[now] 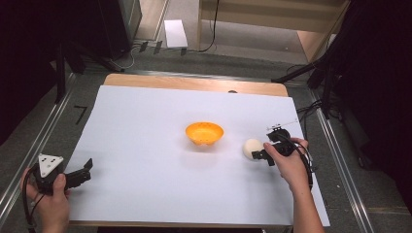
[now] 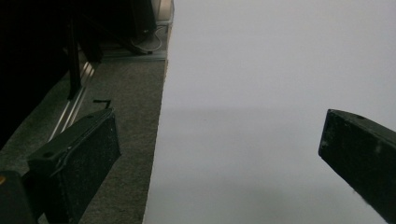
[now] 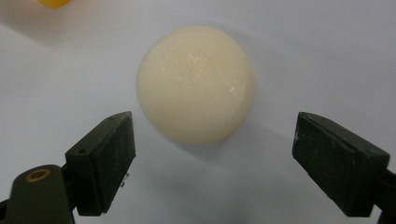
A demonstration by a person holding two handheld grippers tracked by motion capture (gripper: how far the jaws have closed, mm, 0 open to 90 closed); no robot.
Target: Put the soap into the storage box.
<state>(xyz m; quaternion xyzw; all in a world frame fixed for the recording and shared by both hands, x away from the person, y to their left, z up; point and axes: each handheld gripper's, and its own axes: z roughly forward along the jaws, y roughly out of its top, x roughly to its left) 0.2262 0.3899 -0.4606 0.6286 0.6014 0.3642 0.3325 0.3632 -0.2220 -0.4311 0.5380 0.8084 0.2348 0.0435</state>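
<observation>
**Gripper closes in on pale ball beside orange bowl**

A person's right gripper (image 1: 259, 154), its jaws spread wide, points at a cream-coloured ball (image 1: 252, 148) resting on the white sheet (image 1: 145, 145) that covers the wooden table (image 1: 194, 82). In the right gripper view the ball (image 3: 196, 84) lies just ahead of the open jaws, not touched by either. An orange bowl (image 1: 204, 133) with small holes sits near the sheet's centre, just left of the ball and apart from it. The left gripper (image 1: 83, 174) rests at the sheet's near left edge, jaws likewise parted and holding nothing.
</observation>
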